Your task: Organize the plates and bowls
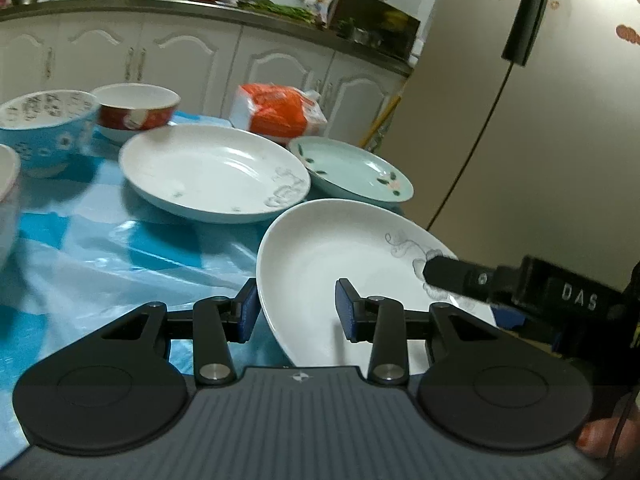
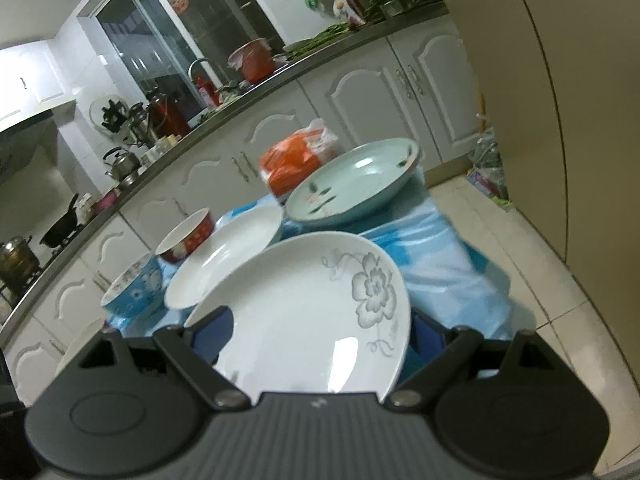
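My left gripper [image 1: 298, 312], half-closed, and right gripper [image 2: 316, 336], wide, straddle the slick, brittle plate's [image 1: 340, 248] rim; grip unclear.

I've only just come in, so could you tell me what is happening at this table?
A person is working with a gripper in each hand. The right gripper appears to hold the white flower plate, tilted, between its wide-set fingers. The left gripper straddles that plate's near rim; whether its pads press is unclear. Another white plate, a pale green plate, a blue bowl and a red bowl sit on the blue-covered table, not yet stacked.
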{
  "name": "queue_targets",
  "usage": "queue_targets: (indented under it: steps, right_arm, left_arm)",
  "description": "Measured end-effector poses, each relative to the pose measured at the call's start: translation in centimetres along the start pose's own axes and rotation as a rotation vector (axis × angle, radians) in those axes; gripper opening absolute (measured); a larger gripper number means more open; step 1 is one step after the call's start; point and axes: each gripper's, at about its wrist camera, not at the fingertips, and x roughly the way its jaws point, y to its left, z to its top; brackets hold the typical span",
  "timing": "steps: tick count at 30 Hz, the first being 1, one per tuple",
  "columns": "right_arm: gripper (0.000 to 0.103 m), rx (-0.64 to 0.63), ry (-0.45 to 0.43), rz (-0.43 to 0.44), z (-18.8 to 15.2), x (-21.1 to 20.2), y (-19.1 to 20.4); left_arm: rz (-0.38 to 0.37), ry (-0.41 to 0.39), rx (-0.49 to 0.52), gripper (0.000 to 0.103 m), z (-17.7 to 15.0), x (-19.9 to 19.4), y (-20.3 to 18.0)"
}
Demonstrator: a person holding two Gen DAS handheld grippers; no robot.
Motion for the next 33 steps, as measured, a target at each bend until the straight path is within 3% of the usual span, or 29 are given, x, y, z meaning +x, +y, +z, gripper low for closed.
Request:
queue_targets:
  steps: [19, 33]
  right_arm:
    - [0.092, -0.139, 0.109, 0.144, -4.4, -0.4, 9.9]
    - [0.092, -0.261, 0.218, 0.209, -8.7, 0.6, 15.9]
  left_arm:
    - [0.156, -0.074, -0.092, 0.043, -2.7, -11.1, 5.6]
    - [0.266, -0.087, -0.182, 0.043, -4.8, -15.2, 9.2]
